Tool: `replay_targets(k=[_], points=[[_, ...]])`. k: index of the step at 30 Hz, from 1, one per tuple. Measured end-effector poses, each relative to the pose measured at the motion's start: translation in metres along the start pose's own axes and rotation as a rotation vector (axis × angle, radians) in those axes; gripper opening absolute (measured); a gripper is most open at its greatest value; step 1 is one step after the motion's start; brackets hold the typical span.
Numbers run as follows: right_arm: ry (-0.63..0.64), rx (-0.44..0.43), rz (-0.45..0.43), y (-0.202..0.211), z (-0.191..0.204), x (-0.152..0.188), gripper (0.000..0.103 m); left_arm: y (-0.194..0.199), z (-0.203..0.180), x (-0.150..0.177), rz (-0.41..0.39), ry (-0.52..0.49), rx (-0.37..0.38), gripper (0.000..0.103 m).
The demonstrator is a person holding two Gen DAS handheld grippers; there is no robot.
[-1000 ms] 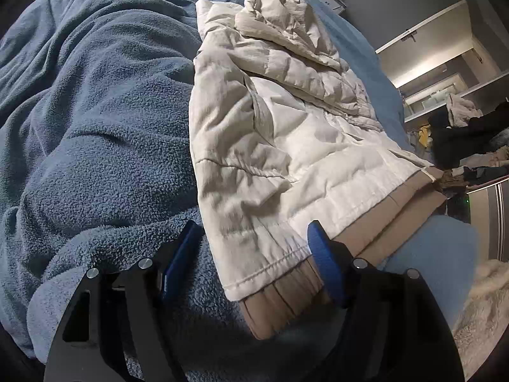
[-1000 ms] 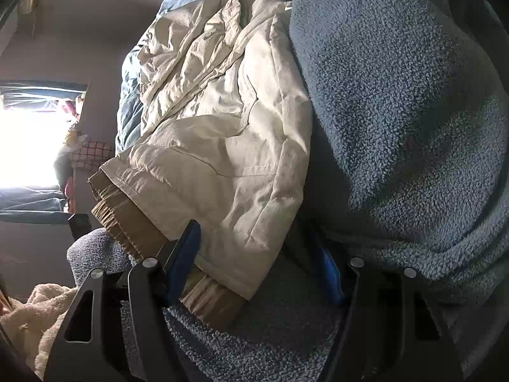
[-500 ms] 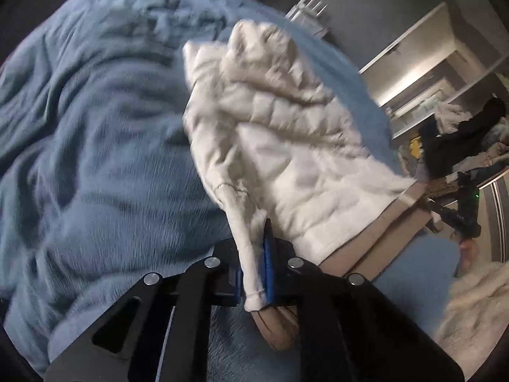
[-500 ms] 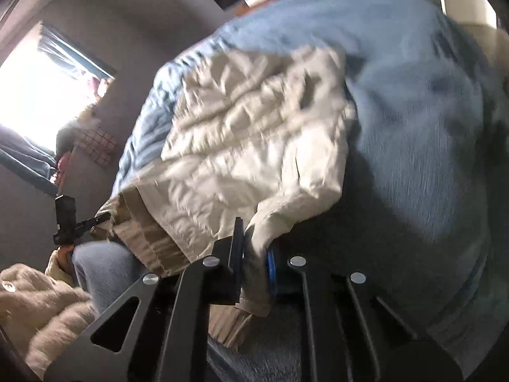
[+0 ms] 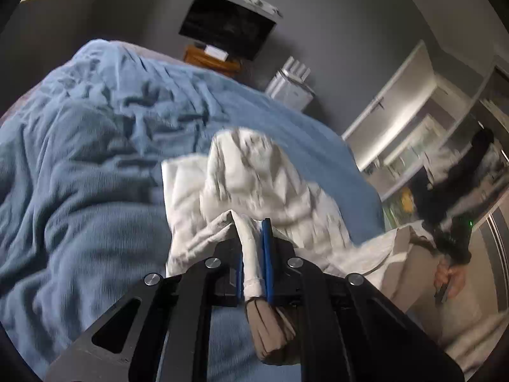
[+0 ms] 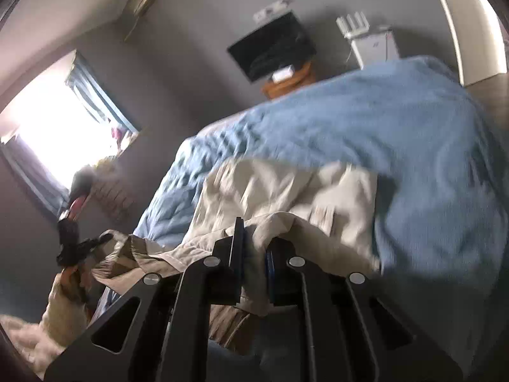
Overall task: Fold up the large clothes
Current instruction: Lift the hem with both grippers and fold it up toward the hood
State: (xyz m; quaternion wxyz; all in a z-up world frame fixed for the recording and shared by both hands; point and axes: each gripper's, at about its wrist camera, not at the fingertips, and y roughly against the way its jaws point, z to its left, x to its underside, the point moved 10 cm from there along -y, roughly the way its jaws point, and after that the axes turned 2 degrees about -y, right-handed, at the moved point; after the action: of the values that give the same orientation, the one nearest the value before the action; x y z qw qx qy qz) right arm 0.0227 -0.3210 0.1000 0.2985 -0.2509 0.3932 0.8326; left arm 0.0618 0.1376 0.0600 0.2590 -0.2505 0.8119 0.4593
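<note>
A cream puffer jacket point(image 5: 254, 184) with a tan ribbed hem point(image 5: 270, 331) lies on a bed under a blue fleece blanket point(image 5: 89, 165). My left gripper point(image 5: 253, 238) is shut on the jacket's bottom corner, and the hem hangs down between its arms. In the right wrist view the same jacket point(image 6: 286, 197) spreads across the blanket point(image 6: 381, 121), and my right gripper point(image 6: 254, 238) is shut on the other bottom corner. Both corners are lifted off the bed, with the hem edge stretched between the two grippers. The far gripper and the hand holding it point(image 5: 448, 280) show at the right of the left wrist view.
A wall-mounted TV point(image 5: 226, 25) and a wooden stand point(image 5: 210, 57) are beyond the bed's far end, with a white appliance point(image 5: 291, 86) beside them. White wardrobes point(image 5: 413, 111) stand to the right. A bright window point(image 6: 60, 137) is on the left wall. A cream fluffy throw point(image 6: 28, 334) lies low at the left.
Both grippers went from open around the jacket's bottom corners to shut on them. Both then rose and tilted up, lifting the hem off the blanket, so the far wall came into view.
</note>
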Motion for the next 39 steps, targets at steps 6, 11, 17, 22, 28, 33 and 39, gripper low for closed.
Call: replay_targets(k=[6,11,17,22,28,33,39], points=[[-0.051,0.122,-0.128,-0.062,-0.044,-0.054,0.009,-0.062,0.026,-0.057,-0.072,0.016,-0.112,0.011],[-0.080,0.248,-0.190,-0.124,-0.085,-0.074,0.009,-0.128,0.051,-0.079,-0.086,0.033,-0.228,0.011],[-0.073,0.358,-0.171,-0.188,-0.131,-0.065,0.009,-0.193,0.083,-0.073,-0.057,0.039,-0.324,0.012],[-0.064,0.381,-0.136,-0.224,-0.157,-0.055,0.009,-0.225,0.115,-0.060,-0.023,0.079,-0.345,0.014],[-0.082,0.381,-0.080,-0.252,-0.177,-0.042,0.010,-0.239,0.117,-0.057,0.000,0.076,-0.328,0.016],[-0.116,0.304,-0.086,-0.247,-0.174,-0.040,0.024,-0.217,0.087,-0.064,-0.099,0.082,-0.221,0.085],[0.046,0.349,-0.194,-0.199,-0.129,-0.046,0.081,-0.195,0.032,-0.050,-0.107,-0.068,-0.225,0.088]])
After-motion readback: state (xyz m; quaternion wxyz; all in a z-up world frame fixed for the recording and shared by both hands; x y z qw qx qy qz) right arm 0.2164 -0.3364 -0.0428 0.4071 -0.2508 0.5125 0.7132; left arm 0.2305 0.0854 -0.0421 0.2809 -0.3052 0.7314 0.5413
